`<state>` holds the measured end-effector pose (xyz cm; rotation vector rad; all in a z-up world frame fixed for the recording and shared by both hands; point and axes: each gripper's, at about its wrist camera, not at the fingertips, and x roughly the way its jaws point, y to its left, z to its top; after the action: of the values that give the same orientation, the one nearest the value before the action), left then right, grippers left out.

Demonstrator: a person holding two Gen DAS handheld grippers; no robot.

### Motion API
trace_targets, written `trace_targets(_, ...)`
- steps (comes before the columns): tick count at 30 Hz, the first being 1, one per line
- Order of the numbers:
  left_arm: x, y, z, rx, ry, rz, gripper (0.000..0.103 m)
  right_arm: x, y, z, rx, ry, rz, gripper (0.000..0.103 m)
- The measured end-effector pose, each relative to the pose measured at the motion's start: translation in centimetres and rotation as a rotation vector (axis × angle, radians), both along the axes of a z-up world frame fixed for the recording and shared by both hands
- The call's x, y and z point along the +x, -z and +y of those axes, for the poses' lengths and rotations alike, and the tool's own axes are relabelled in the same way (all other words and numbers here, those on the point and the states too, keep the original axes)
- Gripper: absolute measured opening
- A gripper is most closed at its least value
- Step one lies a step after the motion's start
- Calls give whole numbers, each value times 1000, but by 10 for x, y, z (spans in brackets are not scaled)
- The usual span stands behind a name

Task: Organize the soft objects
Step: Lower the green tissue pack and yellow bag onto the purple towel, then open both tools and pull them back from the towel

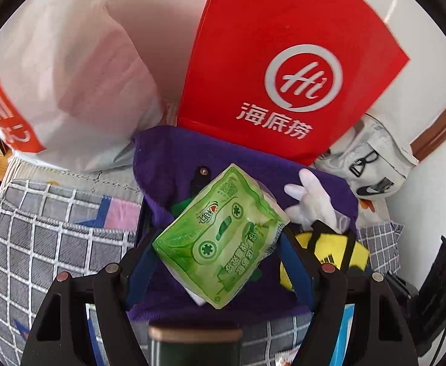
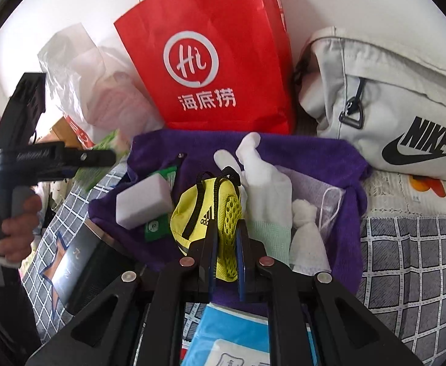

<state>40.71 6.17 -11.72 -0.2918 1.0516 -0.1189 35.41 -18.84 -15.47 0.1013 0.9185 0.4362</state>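
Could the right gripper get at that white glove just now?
Probably not yet: the right gripper is shut on the yellow Adidas pouch. The white glove lies uncovered right beside it, so nothing else blocks it.

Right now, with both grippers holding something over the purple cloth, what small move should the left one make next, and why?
Probably carry the green pack toward the red bag just behind. The left gripper has it clamped and lifted above the purple cloth, while the right gripper is shut on the yellow pouch, so the path looks free.
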Motion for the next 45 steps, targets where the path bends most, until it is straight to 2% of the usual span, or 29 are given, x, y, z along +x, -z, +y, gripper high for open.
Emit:
trace_targets(5, 25, 15, -2, 5, 0, 31, 75, 11, 0, 8, -46, -54, 27, 11)
trace_targets(9, 36, 28, -1, -31, -4, 49, 75, 20, 5, 8, -46, -69, 36, 11)
trace_targets(12, 41, 36, -1, -51, 1, 32, 75, 25, 13, 7, -58, -72, 54, 12)
trace_targets(18, 55, 46, 0, -33, 7, 44, 75, 28, 16, 1, -40, -85, 61, 16)
trace_targets(22, 59, 53, 2, -53, 14, 62, 75, 27, 17, -2, -43, -94, 58, 18)
trace_targets(24, 60, 56, 4, -60, 5, 65, 75, 27, 19, -3, -17, -104, 70, 21)
trace_targets(26, 60, 57, 4, -63, 10, 66, 76, 27, 19, -3, -20, -108, 72, 30)
trace_targets(30, 63, 59, 2, -53, 9, 73, 76, 20, 13, 3, -83, -127, 34, 33)
trace_targets(34, 68, 65, -3, -63, -11, 104, 77, 15, 2, 4, -106, -104, -33, 57)
trace_targets(35, 68, 64, -3, -76, -14, 105, 77, 15, -1, 3, -104, -96, -44, 60)
trace_targets(39, 63, 55, -1, -136, -21, 78, 83, 15, -7, 3, -95, -81, -56, 60)
trace_targets(45, 52, 35, -5, -127, -1, 38, 83, 9, -20, 11, -106, -63, -77, 60)
